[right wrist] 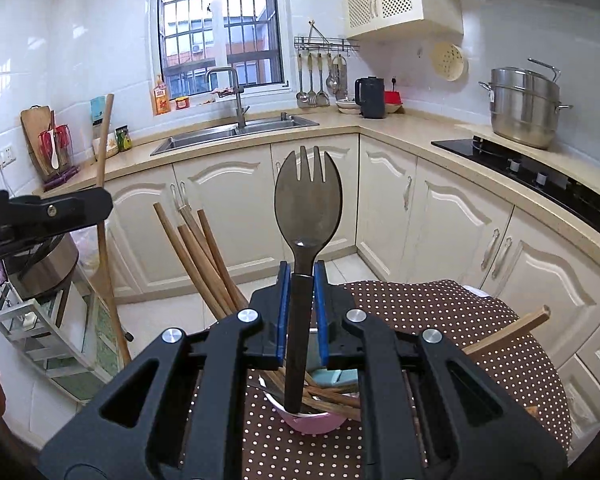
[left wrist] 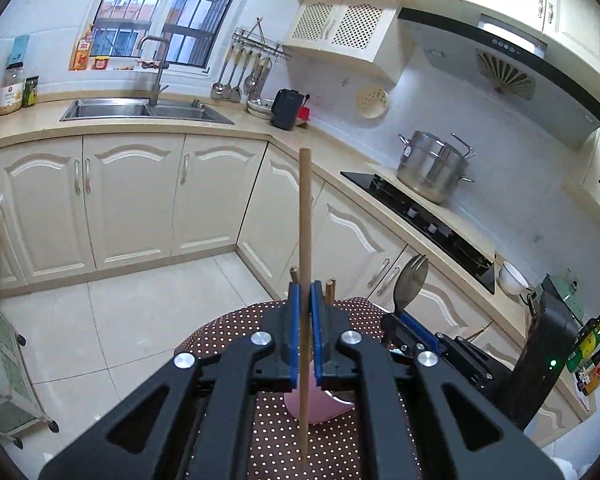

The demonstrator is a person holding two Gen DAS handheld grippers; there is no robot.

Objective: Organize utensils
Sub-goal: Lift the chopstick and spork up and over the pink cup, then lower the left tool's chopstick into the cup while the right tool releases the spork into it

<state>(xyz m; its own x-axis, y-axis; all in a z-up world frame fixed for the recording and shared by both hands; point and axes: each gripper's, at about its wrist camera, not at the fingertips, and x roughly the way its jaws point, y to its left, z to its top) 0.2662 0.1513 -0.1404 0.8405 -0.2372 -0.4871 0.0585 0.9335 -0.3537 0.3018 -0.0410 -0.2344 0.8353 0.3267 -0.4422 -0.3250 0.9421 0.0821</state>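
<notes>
The left gripper (left wrist: 305, 308) is matte black plastic: two broad arms with triangular cut-outs, joined by round silver screw heads, ending in fingers (left wrist: 294, 332) faced with blue pads. The right gripper (right wrist: 302, 292) is built alike, with black arms, four silver screws and blue-lined fingers (right wrist: 283, 312). In the left wrist view, its black body at about three o'clock shows a small green light.

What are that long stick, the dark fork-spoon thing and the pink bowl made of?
Stick: looks like wood or bamboo, a plain matte tan, held upright in the left tool.
Fork-spoon: dark grey with a dull sheen; metal or hard plastic, can't tell. The right tool grips its black handle.
Pink bowl: smooth and slightly glossy, probably plastic, possibly glazed ceramic.
</notes>
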